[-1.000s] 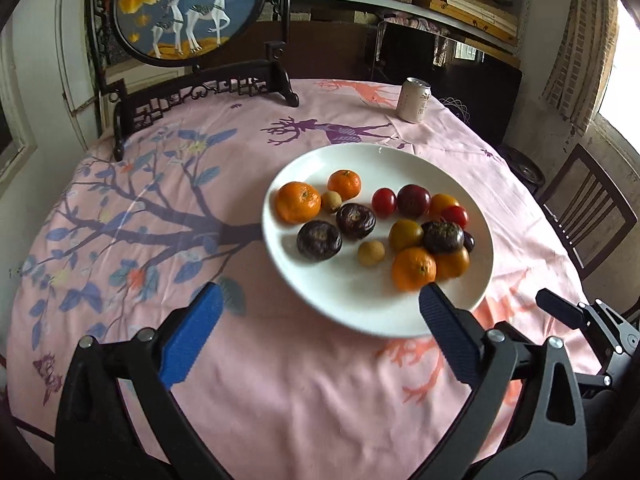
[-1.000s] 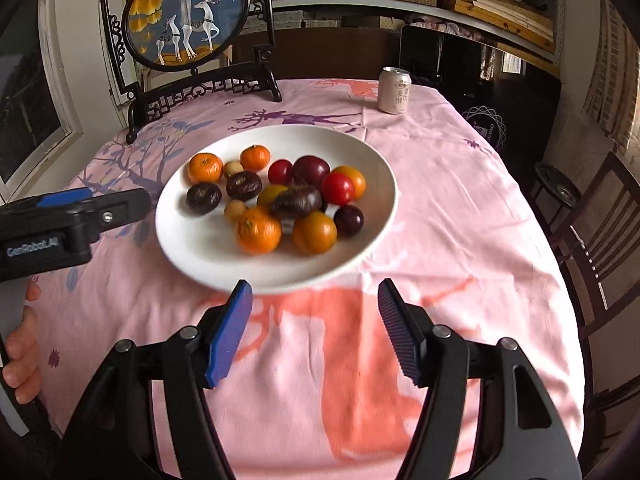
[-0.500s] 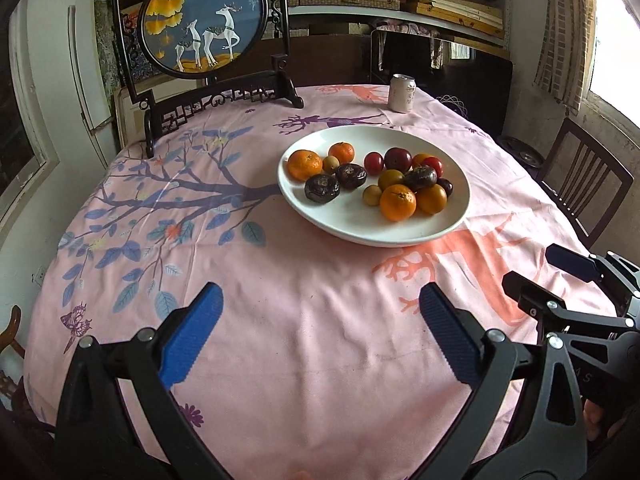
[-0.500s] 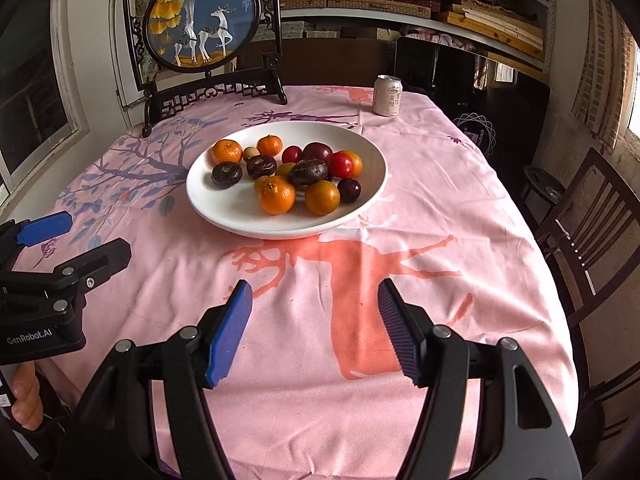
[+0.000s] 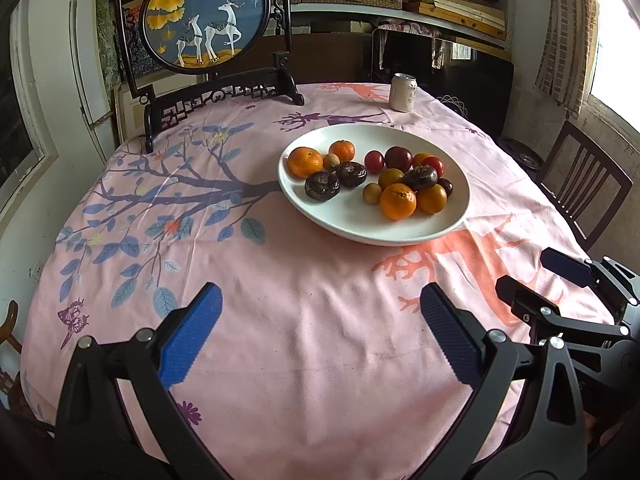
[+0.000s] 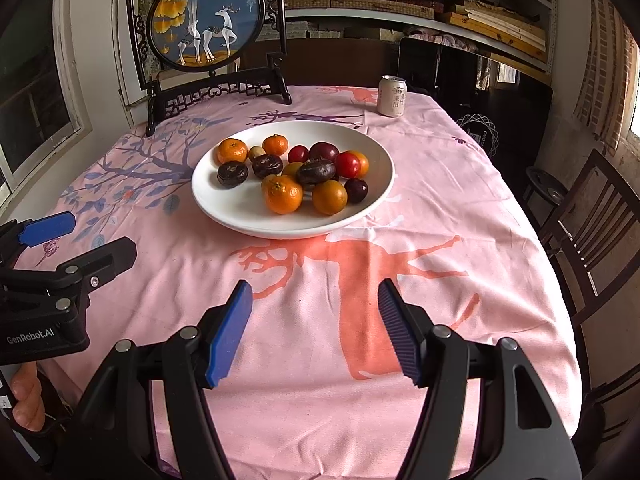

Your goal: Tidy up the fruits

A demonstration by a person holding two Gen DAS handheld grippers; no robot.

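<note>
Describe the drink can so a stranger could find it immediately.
Start at the big white plate of fruit in the middle of the pink tablecloth. Look past its far rim toward the back right of the table: the drink can stands there upright and alone. It is the only metal cylinder on the cloth, pale with dark lettering.

The left gripper (image 5: 320,332) hangs open over the pink tablecloth (image 5: 304,280), well short of the fruit plate (image 5: 344,220).

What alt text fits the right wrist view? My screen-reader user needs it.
A white plate of mixed fruit sits on a pink tablecloth, beyond the open, empty right gripper. The left gripper shows at left; a drink can and deer screen stand behind.
</note>
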